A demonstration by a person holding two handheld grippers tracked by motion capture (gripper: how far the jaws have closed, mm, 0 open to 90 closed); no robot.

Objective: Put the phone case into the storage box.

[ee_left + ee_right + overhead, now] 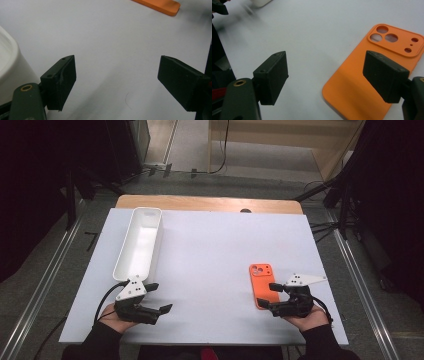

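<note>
Your left gripper (159,297) sits at the near left of the table (210,250), jaws apart, nothing between them, just bare white surface under them in the left gripper view. Its upper jaw is just off the near end of the white tray (140,242); the tray's rounded corner (10,62) shows right beside the left-hand jaw in that view, touching or not I cannot tell.

Your right gripper (273,296) is at the near right, jaws also apart and holding nothing. In the right gripper view (324,77) the right-hand jaw hangs over the phone case (362,75), the left-hand jaw over bare table beside it. Contact with the case: cannot tell.

The orange phone case (263,283) lies flat on the table, camera cutouts at its far end, its near end between the right gripper's jaws in the high view. A corner of it (160,5) shows at the top of the left gripper view, well apart from the left gripper.

Farther back, the tray runs lengthwise away from you along the left side, open side up, nothing visible inside. Tray and case are well apart.
</note>
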